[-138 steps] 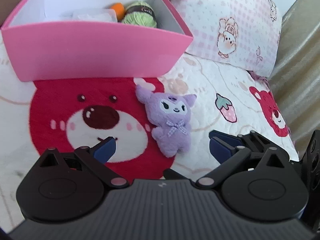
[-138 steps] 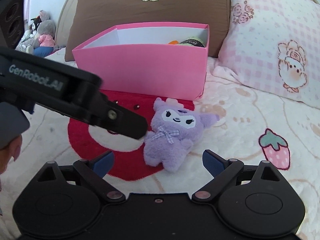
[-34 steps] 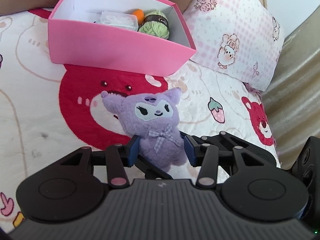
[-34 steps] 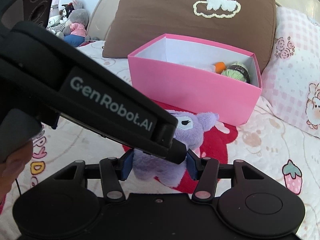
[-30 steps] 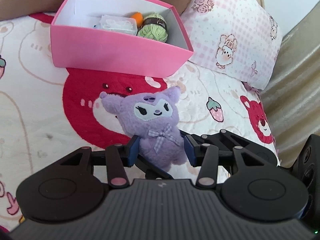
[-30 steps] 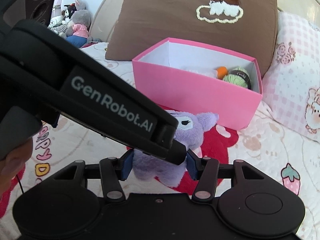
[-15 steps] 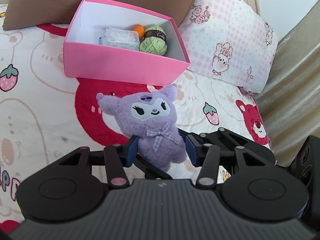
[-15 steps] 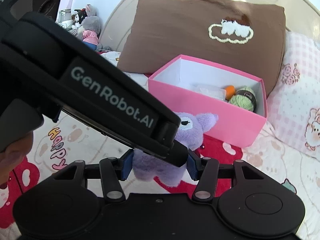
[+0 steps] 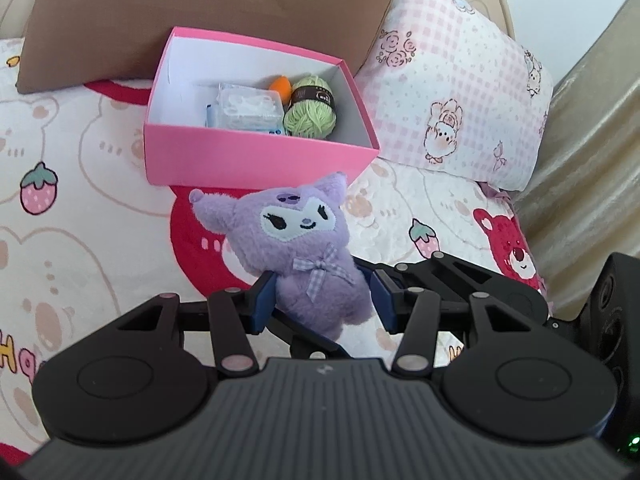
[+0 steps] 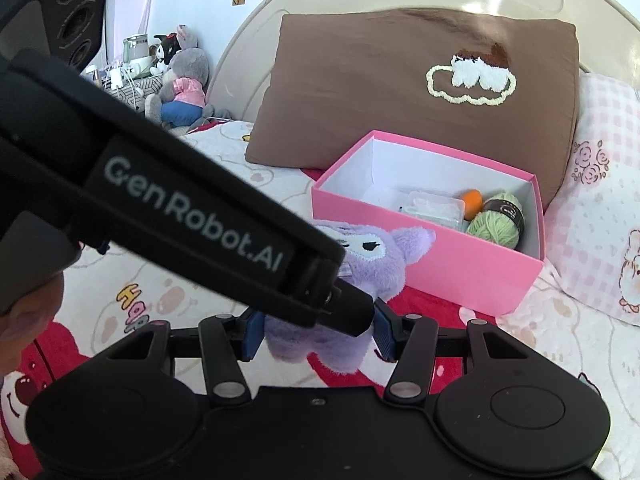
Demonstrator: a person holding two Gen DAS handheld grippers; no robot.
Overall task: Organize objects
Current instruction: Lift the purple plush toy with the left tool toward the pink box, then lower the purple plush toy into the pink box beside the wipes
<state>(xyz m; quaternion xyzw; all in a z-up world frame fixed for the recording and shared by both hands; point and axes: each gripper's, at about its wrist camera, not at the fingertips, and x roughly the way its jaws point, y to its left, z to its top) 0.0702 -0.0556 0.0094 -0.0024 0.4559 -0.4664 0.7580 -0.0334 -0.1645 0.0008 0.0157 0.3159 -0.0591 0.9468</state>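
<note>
Lifting purple plush (image 9: 308, 256) (both tongs clamped) | pink box (image 9: 256, 156) now farther

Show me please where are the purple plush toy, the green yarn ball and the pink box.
purple plush toy (image 9: 298, 224), left wrist view, on its white face patch.
green yarn ball (image 9: 310, 118), left wrist view, on the green wool.
pink box (image 9: 240, 158), left wrist view, on its front wall.

Brown pillow (image 9: 160, 12) (cloud-embroidered), pink checked pillow (image 9: 460, 92)

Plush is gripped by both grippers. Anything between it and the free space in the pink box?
Nothing visible blocks it. The purple plush hangs before the pink box, whose top is open; the yarn ball and clear case fill its right part, leaving the left bare.
</note>
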